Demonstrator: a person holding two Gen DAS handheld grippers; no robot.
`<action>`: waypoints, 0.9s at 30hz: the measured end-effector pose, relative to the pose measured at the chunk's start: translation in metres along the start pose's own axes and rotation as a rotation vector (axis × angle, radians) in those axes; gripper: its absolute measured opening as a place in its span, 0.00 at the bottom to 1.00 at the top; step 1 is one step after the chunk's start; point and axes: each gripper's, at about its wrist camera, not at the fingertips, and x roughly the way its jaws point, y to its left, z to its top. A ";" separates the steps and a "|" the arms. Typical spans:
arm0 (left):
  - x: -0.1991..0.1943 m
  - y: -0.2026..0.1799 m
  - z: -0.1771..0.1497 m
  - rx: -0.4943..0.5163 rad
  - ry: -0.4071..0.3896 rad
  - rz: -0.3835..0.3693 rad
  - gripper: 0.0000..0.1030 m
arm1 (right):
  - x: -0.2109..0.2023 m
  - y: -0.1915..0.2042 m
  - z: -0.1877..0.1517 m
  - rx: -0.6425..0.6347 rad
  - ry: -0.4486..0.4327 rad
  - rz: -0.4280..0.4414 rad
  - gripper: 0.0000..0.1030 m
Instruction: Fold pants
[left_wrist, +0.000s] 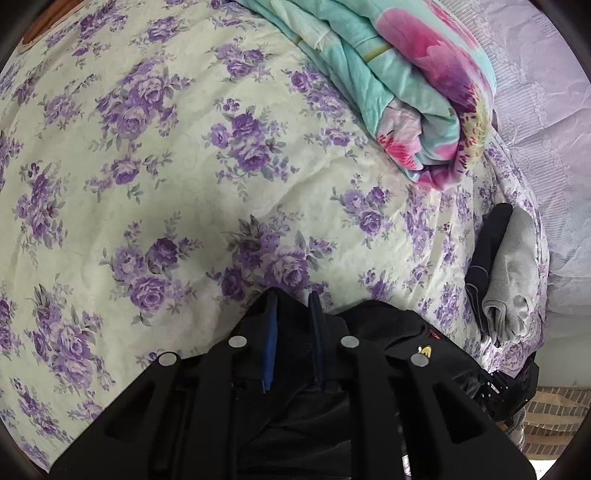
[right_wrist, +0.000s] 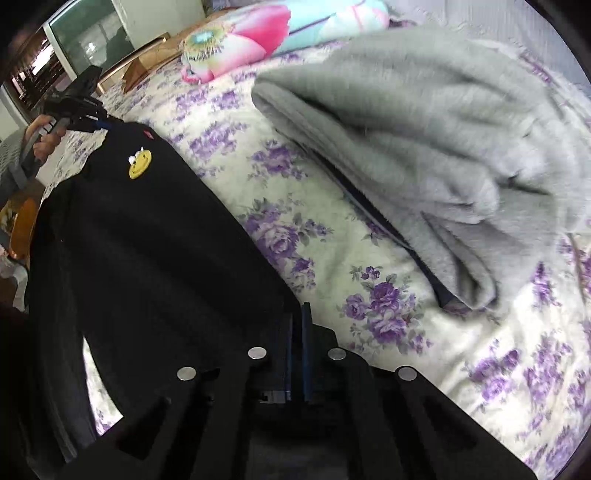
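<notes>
Floral bed (left_wrist: 184, 155), grey clothes (right_wrist: 424, 147) far right. Left tool (left_wrist: 291, 314) & right tool (right_wrist: 297, 325) each pinch black pants (right_wrist: 147, 240) at an edge, prob. to stretch them for folding.

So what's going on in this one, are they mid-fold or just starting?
A person with a handheld gripper in each hand is working on black pants with a yellow smiley patch, on a bed with a purple floral sheet. The left gripper and the right gripper each look closed on an edge of the black fabric, which stretches between them. It looks like the start of a fold. Folded grey clothing lies to one side, and a rolled floral quilt sits further back.
</notes>
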 end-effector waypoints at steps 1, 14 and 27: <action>-0.003 0.001 0.000 -0.003 -0.002 -0.013 0.13 | -0.007 0.004 -0.003 0.010 -0.013 -0.012 0.03; -0.044 0.006 -0.015 0.023 -0.024 -0.202 0.11 | -0.105 0.086 -0.031 0.087 -0.128 -0.136 0.03; -0.073 0.038 -0.042 0.007 -0.021 -0.378 0.05 | -0.156 0.209 -0.090 0.136 -0.162 -0.193 0.03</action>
